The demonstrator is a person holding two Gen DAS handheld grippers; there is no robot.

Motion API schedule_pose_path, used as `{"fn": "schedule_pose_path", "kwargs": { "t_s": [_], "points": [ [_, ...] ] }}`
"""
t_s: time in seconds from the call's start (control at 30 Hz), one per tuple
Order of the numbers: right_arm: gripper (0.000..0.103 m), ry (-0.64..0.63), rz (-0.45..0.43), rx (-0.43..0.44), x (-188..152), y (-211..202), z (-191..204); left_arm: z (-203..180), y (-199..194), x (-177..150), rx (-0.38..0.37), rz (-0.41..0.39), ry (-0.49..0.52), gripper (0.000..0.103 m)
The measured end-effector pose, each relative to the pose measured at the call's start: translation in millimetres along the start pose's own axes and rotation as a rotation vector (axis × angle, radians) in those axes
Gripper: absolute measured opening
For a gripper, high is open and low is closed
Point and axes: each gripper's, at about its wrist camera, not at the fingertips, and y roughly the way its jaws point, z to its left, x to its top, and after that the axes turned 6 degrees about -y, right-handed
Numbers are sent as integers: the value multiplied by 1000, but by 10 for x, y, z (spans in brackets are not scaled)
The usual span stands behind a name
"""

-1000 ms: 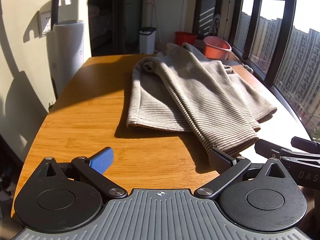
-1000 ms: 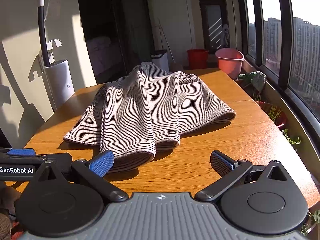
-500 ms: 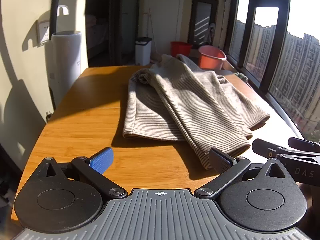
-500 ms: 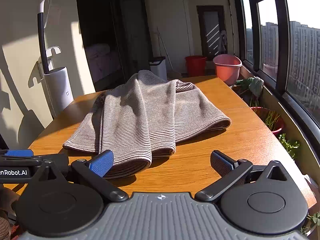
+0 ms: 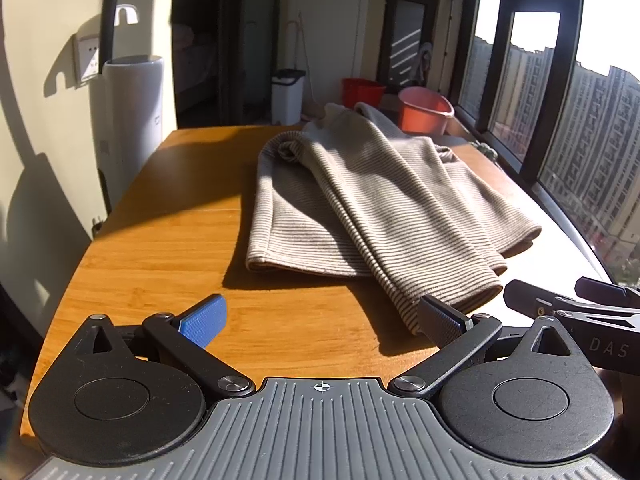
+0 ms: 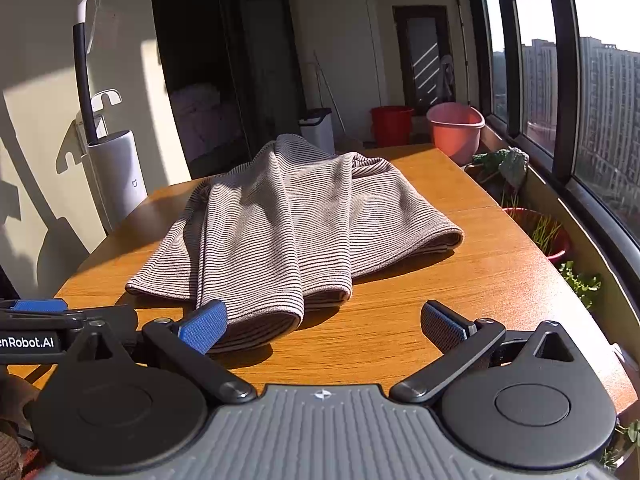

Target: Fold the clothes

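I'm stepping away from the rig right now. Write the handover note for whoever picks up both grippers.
Left gripper: open, empty, low over the near edge of the wooden table.
Right gripper: open, empty, beside the left one at the same edge.
Striped garment: lies in a loose, rumpled heap mid-table, layers overlapping, one narrow end reaching towards the grippers.
Done: some layers overlap, but no neat fold shows.
Left: probably take the near end, spread the garment flat, then fold it.

Garment's (image 5: 372, 200) far end behind folds.
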Motion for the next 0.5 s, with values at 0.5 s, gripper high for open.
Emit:
{"fn": "schedule_pose_path", "kwargs": {
  "t_s": [0.5],
  "points": [
    [103, 1, 4, 1, -13, 9, 10, -1, 4, -5, 1, 3, -3, 103]
  ]
}}
